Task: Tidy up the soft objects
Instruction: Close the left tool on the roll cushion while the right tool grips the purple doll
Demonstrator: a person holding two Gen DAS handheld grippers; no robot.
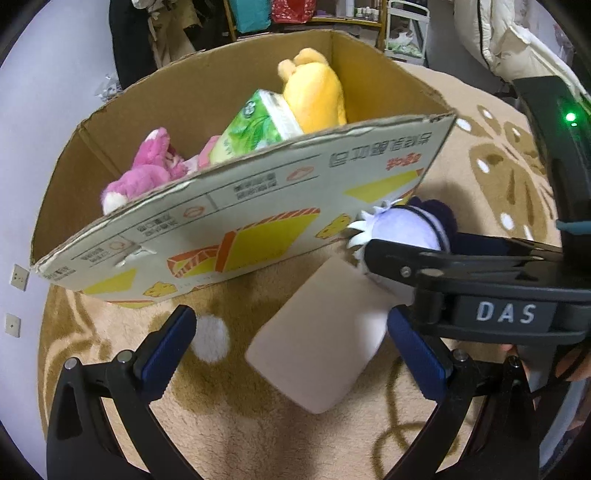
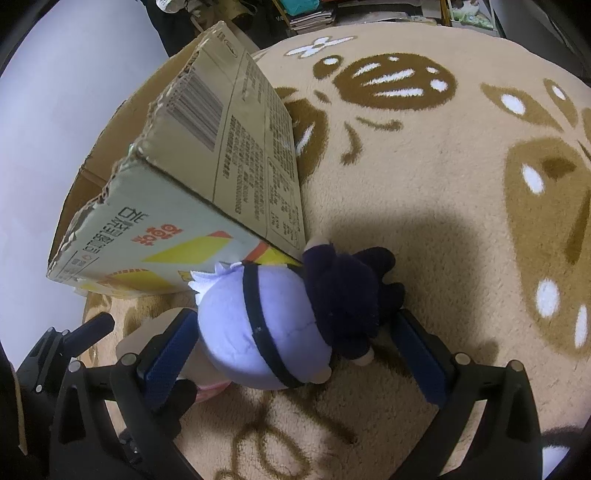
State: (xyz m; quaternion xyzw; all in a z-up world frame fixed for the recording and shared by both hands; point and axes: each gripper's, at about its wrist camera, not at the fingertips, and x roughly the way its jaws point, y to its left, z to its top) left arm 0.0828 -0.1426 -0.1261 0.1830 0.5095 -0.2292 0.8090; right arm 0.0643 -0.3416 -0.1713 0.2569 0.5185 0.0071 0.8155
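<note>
A cardboard box [image 1: 243, 206] stands on the rug and holds a pink plush [image 1: 147, 166], a green tissue pack [image 1: 255, 125] and a yellow plush [image 1: 317, 92]. A pale pink block [image 1: 317, 343] lies on the rug between the open fingers of my left gripper [image 1: 291, 350]. A lavender and navy plush doll [image 2: 291, 317] lies by the box corner [image 2: 147, 162], between the open fingers of my right gripper [image 2: 295, 347]. The doll also shows in the left wrist view [image 1: 406, 229], partly hidden behind the right gripper.
A beige rug with brown patterns [image 2: 443, 166] covers the floor. A white wall with sockets [image 1: 18, 277] is at the left. Shelves and hanging clothes [image 1: 258, 14] stand behind the box. A white padded coat [image 1: 509, 40] hangs at the right.
</note>
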